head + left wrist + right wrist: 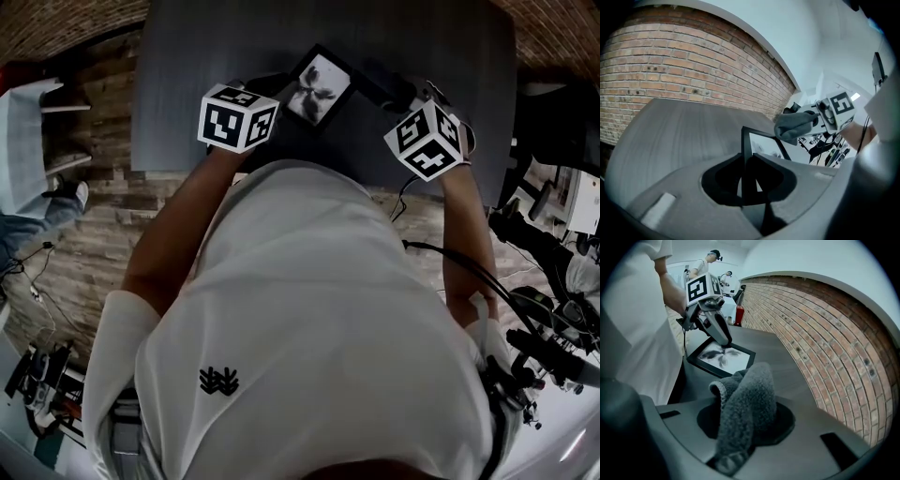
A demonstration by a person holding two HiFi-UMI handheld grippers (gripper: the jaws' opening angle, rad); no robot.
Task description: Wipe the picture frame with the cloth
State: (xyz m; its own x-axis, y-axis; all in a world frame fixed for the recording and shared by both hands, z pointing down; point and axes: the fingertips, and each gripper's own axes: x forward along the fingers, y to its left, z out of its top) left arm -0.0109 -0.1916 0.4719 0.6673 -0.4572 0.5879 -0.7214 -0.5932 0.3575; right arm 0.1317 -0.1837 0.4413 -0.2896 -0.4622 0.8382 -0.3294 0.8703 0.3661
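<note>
Table [187, 94]: dark grey and wide, standing in front of the person against a brick wall [825, 329].
Picture frame [319, 89]: black with a pale print of dark blots, over the table's near middle, turned cornerwise to the person. It may rest on the table or be lifted off it; I cannot tell.
Left gripper [747, 180]: clamped on the frame's edge, which runs straight up between its jaws.
Right gripper [745, 427]: closed on a bunched grey terry cloth [745, 404].
Relation: the frame lies ahead and to the left of the cloth, glass facing up. The cloth is near its right corner, probably not yet on the glass.
Writing: only square code markers on the cubes and a small black emblem on the shirt [217, 380]; no words.
</note>
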